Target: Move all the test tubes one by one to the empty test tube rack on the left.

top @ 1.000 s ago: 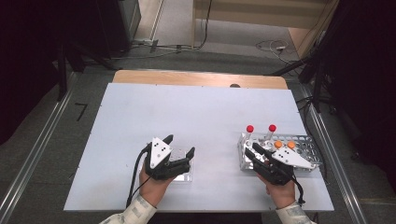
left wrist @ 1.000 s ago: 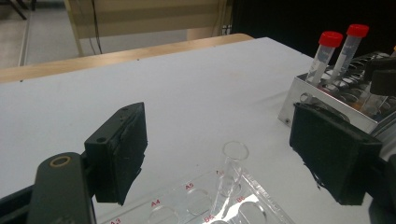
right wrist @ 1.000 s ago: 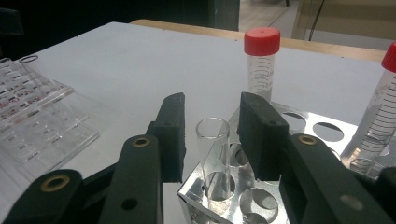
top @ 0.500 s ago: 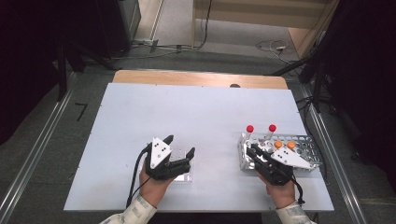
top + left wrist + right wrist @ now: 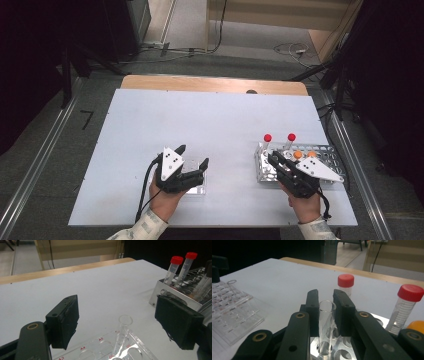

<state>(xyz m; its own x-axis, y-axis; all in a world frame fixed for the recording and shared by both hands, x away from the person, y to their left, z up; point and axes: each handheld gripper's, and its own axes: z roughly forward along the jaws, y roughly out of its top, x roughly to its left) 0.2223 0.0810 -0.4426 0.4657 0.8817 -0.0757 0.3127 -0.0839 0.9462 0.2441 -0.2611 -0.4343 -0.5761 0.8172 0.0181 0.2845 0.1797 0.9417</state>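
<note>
A clear open glass tube (image 5: 325, 325) stands in a hole of the metal rack (image 5: 380, 318), and my right gripper (image 5: 325, 305) is shut on its upper part, a black pad pressing each side. In the high view that right gripper (image 5: 273, 158) lies over the near-left corner of the metal rack (image 5: 330, 149). My left gripper (image 5: 121, 322) is open, its pads wide apart on either side of another clear tube (image 5: 123, 333), which stands in a transparent plastic rack (image 5: 100, 350). From above, the left gripper (image 5: 192, 156) sits over that plastic rack (image 5: 196, 189).
Two red-capped tubes (image 5: 268, 138) (image 5: 291, 137) stand at the metal rack's far side, and two orange caps (image 5: 298, 154) sit behind my right gripper. The white table (image 5: 210, 125) stretches out beyond both racks to a wooden strip at the far edge.
The right gripper's jaws look drawn closer together around the tube. Both hands stay where they were.
</note>
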